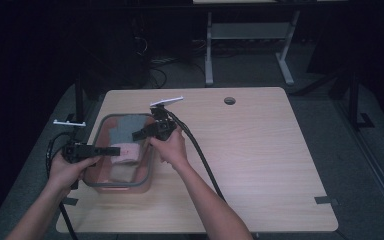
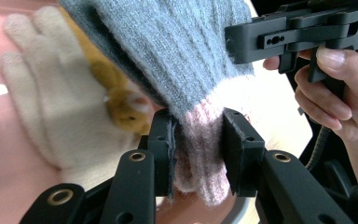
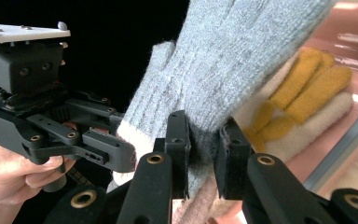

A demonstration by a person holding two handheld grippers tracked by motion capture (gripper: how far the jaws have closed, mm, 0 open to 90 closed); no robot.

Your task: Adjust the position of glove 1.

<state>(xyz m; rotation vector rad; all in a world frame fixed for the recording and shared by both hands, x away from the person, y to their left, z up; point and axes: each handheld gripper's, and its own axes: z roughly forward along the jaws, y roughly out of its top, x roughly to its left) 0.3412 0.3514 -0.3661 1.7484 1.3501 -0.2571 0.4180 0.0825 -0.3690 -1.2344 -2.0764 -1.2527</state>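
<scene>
Looking down from the high view, a wooden table (image 1: pixel 260 150) holds a see-through box (image 1: pixel 149 175) with a grey rim. Both grippers are over the box. The left gripper (image 1: pixel 114 150) comes in from the left and the right gripper (image 1: pixel 139 134) comes in from the right. A grey glove (image 1: pixel 125 129) with a pink cuff hangs between them above the box.

From the left gripper view, the left gripper (image 2: pixel 198 140) has its jaws squeezed on the pink cuff of the grey glove (image 2: pixel 177 51). A cream glove (image 2: pixel 42 93) and a yellow glove (image 2: pixel 121 102) lie below in the box.

From the right gripper view, the right gripper (image 3: pixel 205 149) has its jaws pinched shut on the grey glove (image 3: pixel 233 60). The yellow glove (image 3: pixel 307 79) lies on the cream glove (image 3: pixel 307 128) just behind.
</scene>
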